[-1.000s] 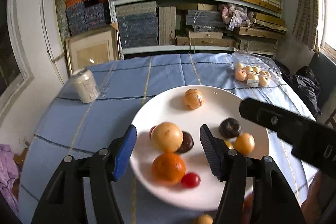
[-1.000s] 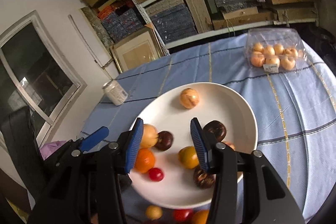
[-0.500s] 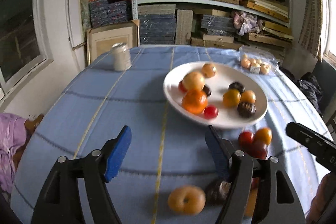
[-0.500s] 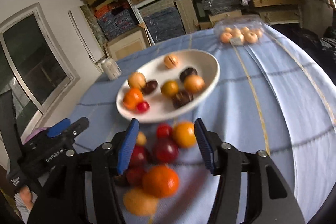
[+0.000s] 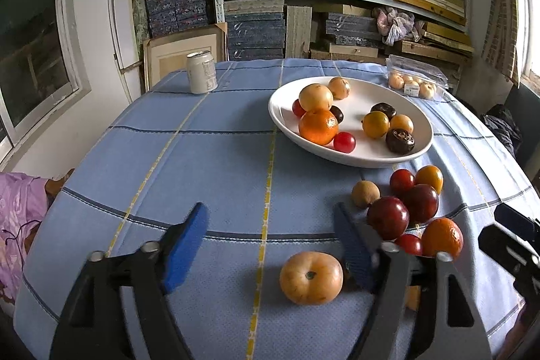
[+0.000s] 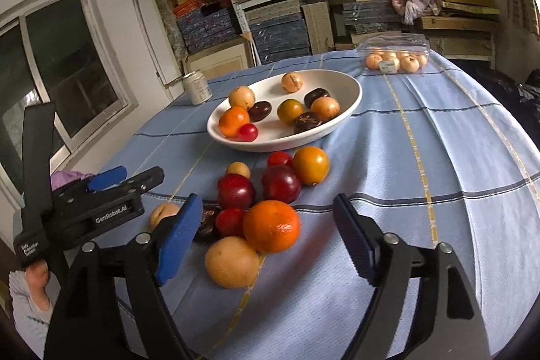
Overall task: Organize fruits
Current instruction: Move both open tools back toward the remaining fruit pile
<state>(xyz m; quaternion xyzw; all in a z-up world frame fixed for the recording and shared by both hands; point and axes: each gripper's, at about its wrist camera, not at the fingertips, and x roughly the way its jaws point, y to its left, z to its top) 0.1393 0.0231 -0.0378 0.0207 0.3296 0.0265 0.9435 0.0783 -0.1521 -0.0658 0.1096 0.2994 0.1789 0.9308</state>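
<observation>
Both tongs opening, nothing gripped. My left gripper (image 5: 270,242) frames the pale persimmon (image 5: 311,282); right gripper (image 6: 266,242) lines up on the orange (image 6: 271,225). Loose fruit sits beside the white plate (image 6: 351,103), ready to load.

The left gripper (image 5: 270,242) is angled downward with its jaws opening, and nothing is pressed by its blue pads (image 5: 185,247). The right gripper (image 6: 266,238) is likewise tilted down, jaws opening, nothing gripped. A hand (image 6: 35,275) on the left gripper's handle is seen at the right wrist view's lower left edge.
</observation>
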